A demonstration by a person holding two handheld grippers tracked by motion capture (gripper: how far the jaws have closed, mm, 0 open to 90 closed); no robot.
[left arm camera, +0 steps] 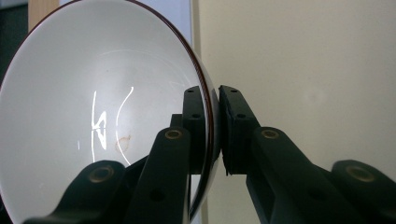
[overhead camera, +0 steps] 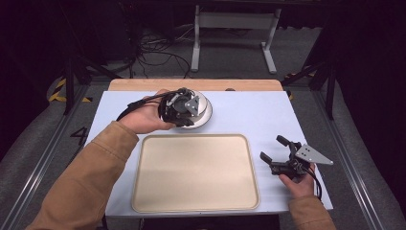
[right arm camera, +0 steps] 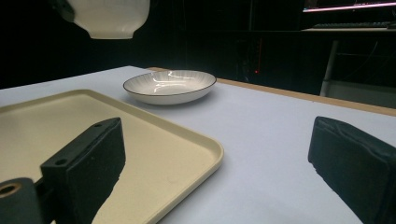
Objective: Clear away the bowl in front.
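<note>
My left gripper (left arm camera: pixel 215 130) is shut on the rim of a white bowl (left arm camera: pixel 93 107) with a thin dark edge, one jaw inside and one outside. In the right gripper view that bowl (right arm camera: pixel 109 18) hangs in the air above the table, over a shallow white plate (right arm camera: pixel 170 86) with a dark rim. From above, the left gripper (overhead camera: pixel 182 110) covers most of the white dishes (overhead camera: pixel 205 114) at the far side of the table. My right gripper (overhead camera: pixel 282 155) stands open at the right, resting low with nothing between its jaws (right arm camera: pixel 215 154).
A large beige tray (overhead camera: pixel 196 191) lies on the near middle of the pale blue table top (overhead camera: pixel 258 115), between the two hands. A wooden strip (overhead camera: pixel 143 85) runs along the far edge. Beyond it are cables and a metal stand on the floor.
</note>
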